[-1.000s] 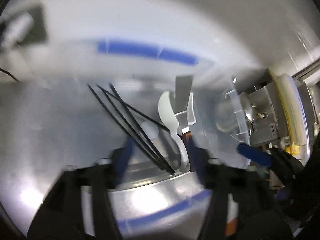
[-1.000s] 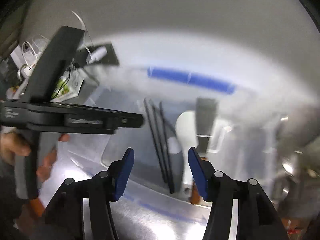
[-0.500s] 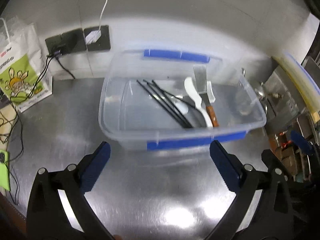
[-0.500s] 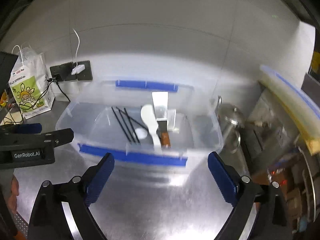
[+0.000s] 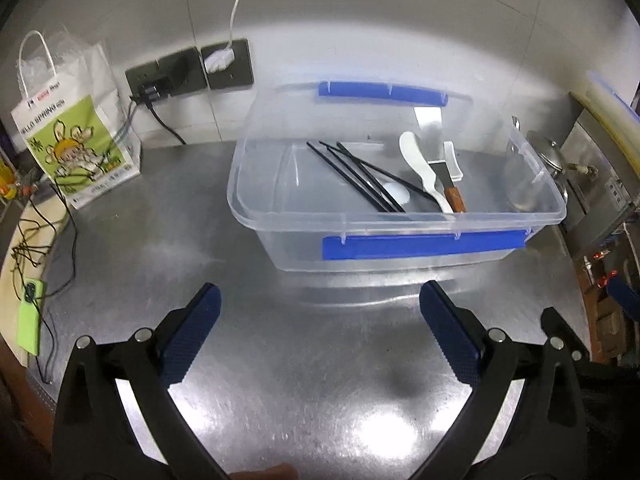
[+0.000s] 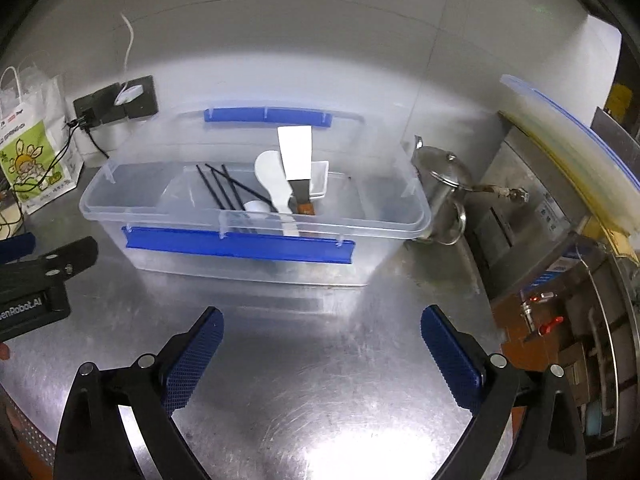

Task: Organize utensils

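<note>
Clear bin (image 5: 256,216) now farther off, both tools (image 5: 320,332) (image 6: 322,344) spread wider than before

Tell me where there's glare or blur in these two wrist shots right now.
Left wrist view: sharp, fisheye-bent, bright glare patches on the steel table between the open left gripper fingers. Right wrist view: similar glare near the open right gripper; clear bin crisp; dark vignette corners.

Each tool, left tool (image 5: 320,336) and right tool (image 6: 322,344), has black arms, silver rivets and blue ridged pads (image 6: 194,360) (white "GenRobot.AI" lettering marks the left).
</note>
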A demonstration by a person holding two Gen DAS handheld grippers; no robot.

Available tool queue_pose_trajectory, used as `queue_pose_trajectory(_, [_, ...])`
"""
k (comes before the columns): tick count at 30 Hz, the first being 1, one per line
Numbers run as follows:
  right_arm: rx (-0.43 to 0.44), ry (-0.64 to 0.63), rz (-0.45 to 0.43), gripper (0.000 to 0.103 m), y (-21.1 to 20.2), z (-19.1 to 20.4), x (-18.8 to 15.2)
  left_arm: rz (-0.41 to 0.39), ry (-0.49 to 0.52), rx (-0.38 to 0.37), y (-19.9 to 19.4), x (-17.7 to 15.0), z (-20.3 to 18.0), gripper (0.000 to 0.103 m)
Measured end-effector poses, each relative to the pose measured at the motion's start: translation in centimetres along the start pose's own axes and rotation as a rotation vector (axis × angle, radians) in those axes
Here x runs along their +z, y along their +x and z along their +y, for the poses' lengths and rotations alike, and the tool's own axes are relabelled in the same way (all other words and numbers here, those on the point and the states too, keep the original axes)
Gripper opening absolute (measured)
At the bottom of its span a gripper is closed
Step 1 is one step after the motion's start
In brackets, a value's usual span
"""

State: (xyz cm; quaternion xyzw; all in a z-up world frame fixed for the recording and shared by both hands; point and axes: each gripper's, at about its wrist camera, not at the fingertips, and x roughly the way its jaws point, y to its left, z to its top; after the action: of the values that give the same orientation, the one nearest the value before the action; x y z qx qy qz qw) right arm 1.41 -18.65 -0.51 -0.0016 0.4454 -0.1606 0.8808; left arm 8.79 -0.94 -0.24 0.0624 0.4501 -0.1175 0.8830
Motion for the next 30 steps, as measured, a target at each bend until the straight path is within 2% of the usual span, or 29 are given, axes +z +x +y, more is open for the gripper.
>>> queue_pose_trajectory(2, [-0.019,0.018,0.004,0.098,0.0,-0.4,0.1,-0.013,0.010,0.019,-0.2,0.1,-0.2,0.096])
queue_pose_trajectory(6, [-0.039,0.043,0.012,0.098,-0.1,-0.7,0.3,-0.002,0.020,-0.009,-0.1,0.1,-0.8,0.096])
queue_pose_trajectory(11, [-0.031,0.037,0.017,0.098,-0.3,-0.6,0.4,0.003,0.055,-0.005,-0.1,0.0,-1.6,0.096])
queue_pose_trajectory(20, [-0.034,0.016,0.002,0.098,-0.8,-0.2,1.1,-0.007,0.039,0.032,-0.3,0.2,-0.9,0.096])
queue_pose_trajectory(30, [-0.031,-0.002,0.000,0.098,-1.0,0.3,1.2,-0.001,0.042,0.032,-0.5,-0.1,-0.8,0.096])
